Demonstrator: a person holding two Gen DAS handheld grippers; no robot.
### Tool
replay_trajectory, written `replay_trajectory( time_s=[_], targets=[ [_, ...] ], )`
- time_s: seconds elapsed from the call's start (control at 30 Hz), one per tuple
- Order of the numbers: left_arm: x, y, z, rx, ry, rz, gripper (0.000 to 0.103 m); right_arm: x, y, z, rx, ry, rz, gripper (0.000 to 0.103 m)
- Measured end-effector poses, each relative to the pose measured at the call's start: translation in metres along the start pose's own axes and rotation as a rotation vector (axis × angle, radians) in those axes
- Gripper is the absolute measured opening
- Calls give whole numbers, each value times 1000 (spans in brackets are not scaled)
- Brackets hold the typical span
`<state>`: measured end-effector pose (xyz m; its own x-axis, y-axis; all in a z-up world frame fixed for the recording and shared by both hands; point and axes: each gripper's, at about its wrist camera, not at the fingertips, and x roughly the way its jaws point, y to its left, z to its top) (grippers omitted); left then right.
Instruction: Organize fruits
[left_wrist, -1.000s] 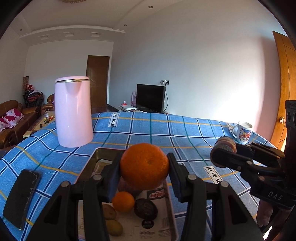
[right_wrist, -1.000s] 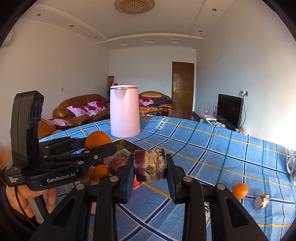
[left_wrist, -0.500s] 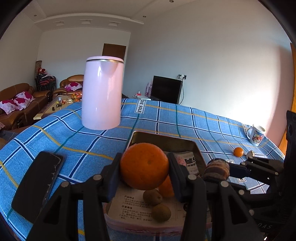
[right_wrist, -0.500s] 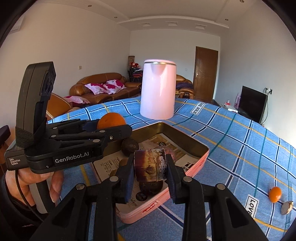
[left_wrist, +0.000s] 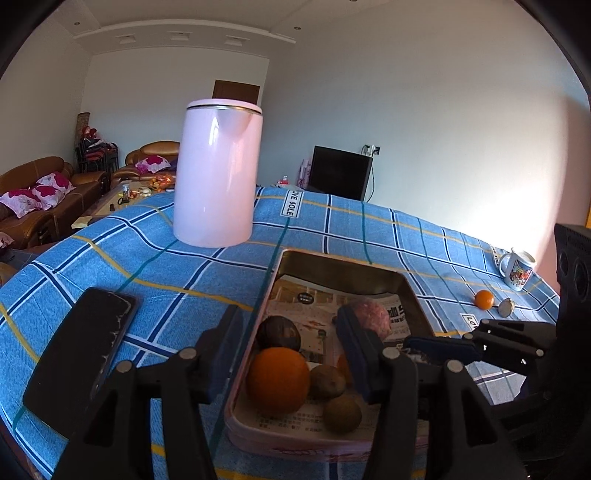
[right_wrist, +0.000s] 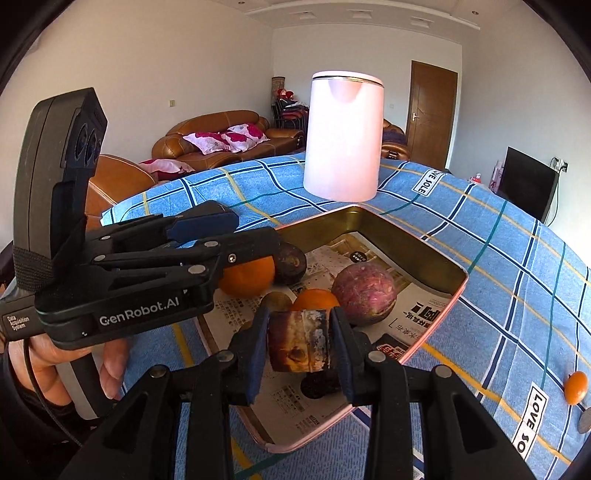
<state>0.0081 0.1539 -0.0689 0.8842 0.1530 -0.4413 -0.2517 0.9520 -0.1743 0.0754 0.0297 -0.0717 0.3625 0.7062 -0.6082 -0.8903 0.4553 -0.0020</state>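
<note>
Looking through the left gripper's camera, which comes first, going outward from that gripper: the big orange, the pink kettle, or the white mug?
1. Big orange, in the tray between the opening fingers of the left gripper.
2. Pink kettle, upright beyond the tray, to the left.
3. White mug, at the far right table edge.

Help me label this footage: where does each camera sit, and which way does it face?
Left wrist: on the left claw, jaws opening, empty, facing over the tray toward the pink kettle; own fingers show.
Right wrist: on the right claw, jaws opening around a brown piece, facing tray and kettle; left hand shows.
Both share tray, kettle, orange.
</note>
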Motion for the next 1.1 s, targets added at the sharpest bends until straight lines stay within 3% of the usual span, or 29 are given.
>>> replay_trajectory(
  time_s=[0.1,0.27,0.4,0.57,0.7,0.9,1.1],
  targets=[
    [-7,-7,5,7,-25,-8,68,-14,-5,-4,5,-41,-16,58],
    [-11,-37,15,50,-30,-56,68,-50,-38,-15,28,-88,-98,58],
    [-11,-75,22,117,-34,-103,72,-85,-90,-35,99,-92,-235,60],
    [6,-129,27,180,19,-206,72,-120,-171,-65,276,-47,-461,60],
    [30,-168,26,220,96,-276,72,-134,-225,-86,426,25,-549,60],
    [69,-206,22,219,222,-316,72,-134,-268,-106,542,81,-514,60],
    [84,-229,19,262,250,-288,72,-114,-277,-108,554,149,-463,58]
  ],
)
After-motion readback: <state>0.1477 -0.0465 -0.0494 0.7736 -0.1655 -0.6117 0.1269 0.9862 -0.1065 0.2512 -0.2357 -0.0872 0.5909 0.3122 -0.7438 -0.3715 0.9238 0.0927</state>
